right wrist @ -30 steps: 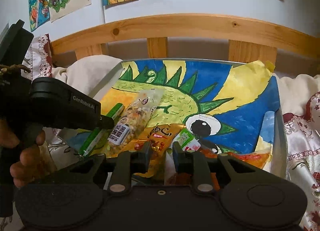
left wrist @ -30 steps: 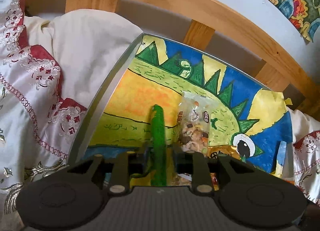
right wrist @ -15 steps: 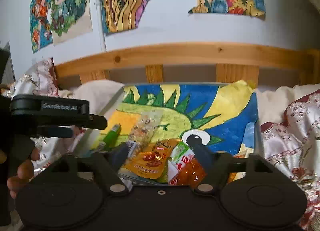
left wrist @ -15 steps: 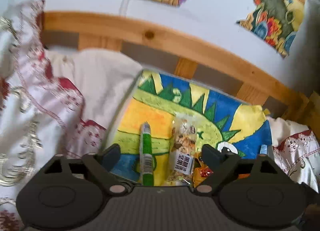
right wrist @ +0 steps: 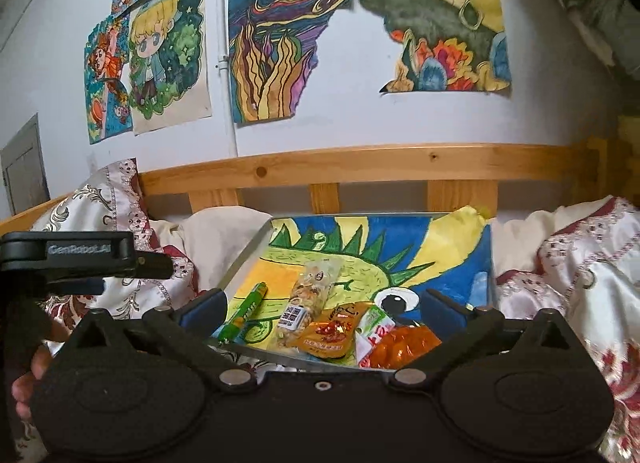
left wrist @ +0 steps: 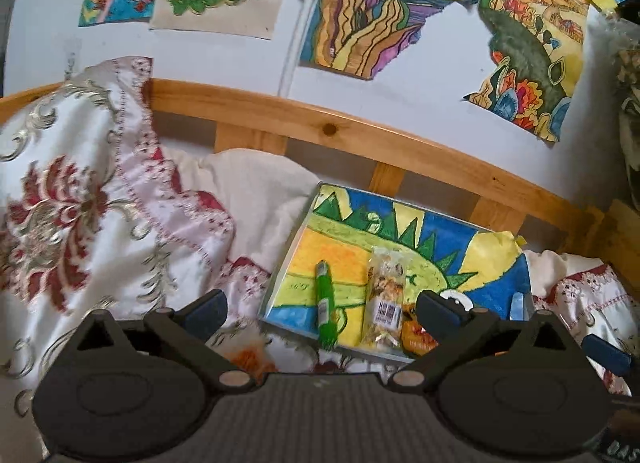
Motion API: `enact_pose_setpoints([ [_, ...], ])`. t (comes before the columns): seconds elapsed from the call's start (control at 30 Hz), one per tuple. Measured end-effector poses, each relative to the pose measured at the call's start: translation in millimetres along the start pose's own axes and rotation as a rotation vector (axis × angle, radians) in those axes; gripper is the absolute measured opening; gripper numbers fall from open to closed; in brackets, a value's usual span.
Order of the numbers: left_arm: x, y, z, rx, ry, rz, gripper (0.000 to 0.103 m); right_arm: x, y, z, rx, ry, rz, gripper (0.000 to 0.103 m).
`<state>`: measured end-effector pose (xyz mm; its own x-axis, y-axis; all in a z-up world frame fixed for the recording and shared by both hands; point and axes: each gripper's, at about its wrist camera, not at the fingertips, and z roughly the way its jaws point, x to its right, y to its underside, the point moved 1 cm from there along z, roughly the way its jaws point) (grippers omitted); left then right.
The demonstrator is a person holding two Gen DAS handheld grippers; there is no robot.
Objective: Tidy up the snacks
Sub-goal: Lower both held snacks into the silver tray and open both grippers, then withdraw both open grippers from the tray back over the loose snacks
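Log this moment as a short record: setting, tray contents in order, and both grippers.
setting: tray lined with a dinosaur drawing, on a bed with a wooden headboard
snacks, left to right: green stick pack; clear nut mix bag; orange pouch; green and white packet; orange bag
left gripper: open, jaws have just been opening, nothing between them, above the tray's near edge
right gripper: open, jaws have just been opening, holds nothing

Wooden bed rail [right wrist: 360, 161], embroidered white bedding [left wrist: 80, 199], 4 drawings [right wrist: 280, 43] taped on pale wall [right wrist: 352, 119]
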<state>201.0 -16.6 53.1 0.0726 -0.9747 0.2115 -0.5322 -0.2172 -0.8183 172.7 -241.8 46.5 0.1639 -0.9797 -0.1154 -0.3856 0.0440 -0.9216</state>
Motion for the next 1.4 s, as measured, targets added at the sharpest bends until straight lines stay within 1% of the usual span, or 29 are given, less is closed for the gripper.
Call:
enact_pose_setpoints([
  [0.13,-8.9,16.4,-28.2,0.011,-0.028,0.000,0.102,-11.6,8.0,-21.2,0.003,0.066,-0.023,0.102],
  [0.37,-26.7,46.9,-66.6,-0.029,-0.039,-0.022,0.103,-26.3,19.7,-57.1,-0.029,0.104,-0.009,0.102],
  [0.47,-36.1,58.0,-79.5,-0.048,-0.023,-0.037,0.102,-28.8,23.6,-68.4,-0.066,0.087,0.004,0.102],
  [0.6,-45.0,70.6,-92.9,-0.054,-0.034,-0.028,0.103,-34.0,29.1,-80.8,-0.102,0.079,0.001,0.102],
  [0.73,-48.1,81.9,-99.3,-0.070,-0.075,0.009,0.103,-38.7,38.9,-94.5,-0.087,0.064,-0.013,0.102],
  [0.83,-50.3,91.1,-102.6,-0.082,-0.104,0.060,0.103,-42.2,46.5,-99.7,-0.092,0.054,-0.040,0.102],
  [0.9,-51.0,97.1,-103.8,-0.095,-0.120,0.094,0.103,-44.4,51.4,-100.0,-0.105,0.052,-0.059,0.102],
  [1.0,-51.2,104.8,-103.3,-0.142,-0.142,0.144,0.103,-47.9,59.2,-100.1,-0.132,0.035,-0.067,0.102],
  [1.1,-50.9,109.6,-100.7,-0.180,-0.167,0.168,0.103,-50.0,65.2,-99.6,-0.157,0.011,-0.058,0.102],
  [1.2,-50.9,111.7,-100.9,-0.189,-0.194,0.184,0.102,-51.9,68.5,-97.5,-0.187,-0.020,-0.052,0.102],
  [1.3,-51.0,112.1,-102.1,-0.193,-0.226,0.204,0.102,-55.7,72.1,-95.2,-0.221,-0.022,-0.066,0.102],
  [1.4,-53.3,112.8,-103.2,-0.203,-0.252,0.211,0.102,-61.0,76.6,-95.7,-0.233,-0.031,-0.093,0.102],
])
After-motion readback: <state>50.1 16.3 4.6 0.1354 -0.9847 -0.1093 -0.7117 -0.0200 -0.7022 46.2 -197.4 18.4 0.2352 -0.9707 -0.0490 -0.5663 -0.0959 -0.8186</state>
